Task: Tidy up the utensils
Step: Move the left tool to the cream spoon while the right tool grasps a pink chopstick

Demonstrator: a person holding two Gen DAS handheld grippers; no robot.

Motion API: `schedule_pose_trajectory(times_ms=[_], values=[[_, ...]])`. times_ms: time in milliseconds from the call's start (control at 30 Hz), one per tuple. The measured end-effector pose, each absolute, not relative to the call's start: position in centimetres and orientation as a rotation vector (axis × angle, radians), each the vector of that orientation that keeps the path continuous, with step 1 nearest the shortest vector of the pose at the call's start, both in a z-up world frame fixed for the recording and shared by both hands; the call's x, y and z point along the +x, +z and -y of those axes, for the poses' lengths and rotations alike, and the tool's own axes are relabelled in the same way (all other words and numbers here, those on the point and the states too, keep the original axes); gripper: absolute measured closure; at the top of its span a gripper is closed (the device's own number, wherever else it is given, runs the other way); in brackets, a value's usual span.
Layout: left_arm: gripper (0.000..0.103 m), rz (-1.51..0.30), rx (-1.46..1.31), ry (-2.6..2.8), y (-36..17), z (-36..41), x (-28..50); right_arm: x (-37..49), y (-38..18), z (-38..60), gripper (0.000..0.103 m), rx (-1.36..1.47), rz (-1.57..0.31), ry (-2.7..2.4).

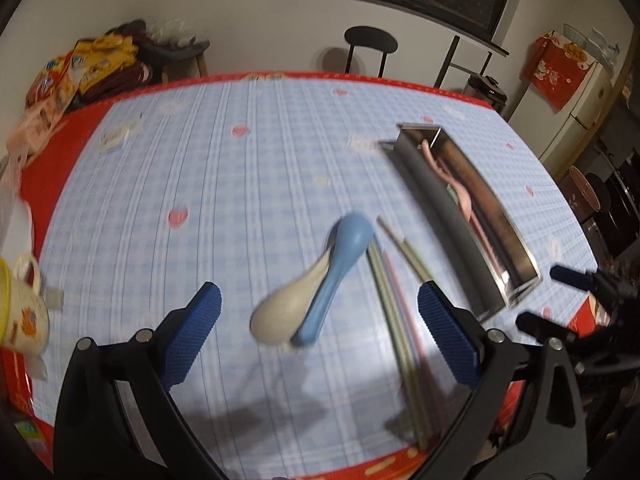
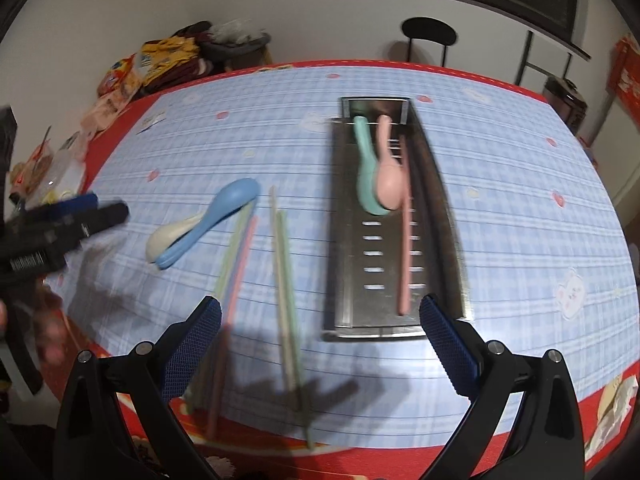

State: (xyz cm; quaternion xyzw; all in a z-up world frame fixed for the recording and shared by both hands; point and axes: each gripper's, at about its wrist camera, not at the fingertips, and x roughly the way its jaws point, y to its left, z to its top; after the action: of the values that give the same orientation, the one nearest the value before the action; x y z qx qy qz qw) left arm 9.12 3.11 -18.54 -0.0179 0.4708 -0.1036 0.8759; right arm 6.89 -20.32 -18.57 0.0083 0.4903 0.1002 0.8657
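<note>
Both grippers, left [image 1: 319, 334] & right [image 2: 320, 338], were spread wide, empty. Tray [image 2: 348, 216], frame centre-right, held 2 spoons + 1 pink chopstick; blue spoon [image 2: 212, 220], white spoon [image 2: 166, 236], loose chopsticks [image 2: 286, 280] left, approx. half remaining.

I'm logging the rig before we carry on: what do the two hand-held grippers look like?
Both look alike. The left hand-held gripper and the right hand-held gripper each have glossy black arms with silver round pivot screws, ending in two flat finger pads covered in blue, finely dotted rubber. No cables or sleeves show.
</note>
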Motion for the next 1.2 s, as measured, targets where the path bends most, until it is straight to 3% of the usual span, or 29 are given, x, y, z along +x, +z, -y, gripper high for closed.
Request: schedule_pose_trajectory(times_ms=[600, 700, 967, 1067, 1200], values=[[0.006, -1.042, -0.076, -0.275, -21.5, -6.7, 5.8, 6.4, -20.7, 16.2, 0.006, 0.041, -1.128, 0.17], [0.006, -1.07, -0.071, -0.321, -22.0, -7.0, 5.9, 6.2, -21.4, 15.6, 0.02, 0.064, -1.148, 0.169], [0.006, -1.084, -0.011, -0.398, -23.0, -7.5, 6.0, 4.9, -23.5, 14.0, 0.071, 0.111, -1.188, 0.147], [0.007, -1.089, -0.009, -0.41, -23.4, -8.0, 6.3, 4.3, -24.3, 13.5, 0.079, 0.13, -1.203, 0.141], [0.007, -1.086, -0.001, -0.427, -23.4, -8.5, 6.5, 4.1, -24.9, 13.6, 0.083, 0.151, -1.216, 0.102]])
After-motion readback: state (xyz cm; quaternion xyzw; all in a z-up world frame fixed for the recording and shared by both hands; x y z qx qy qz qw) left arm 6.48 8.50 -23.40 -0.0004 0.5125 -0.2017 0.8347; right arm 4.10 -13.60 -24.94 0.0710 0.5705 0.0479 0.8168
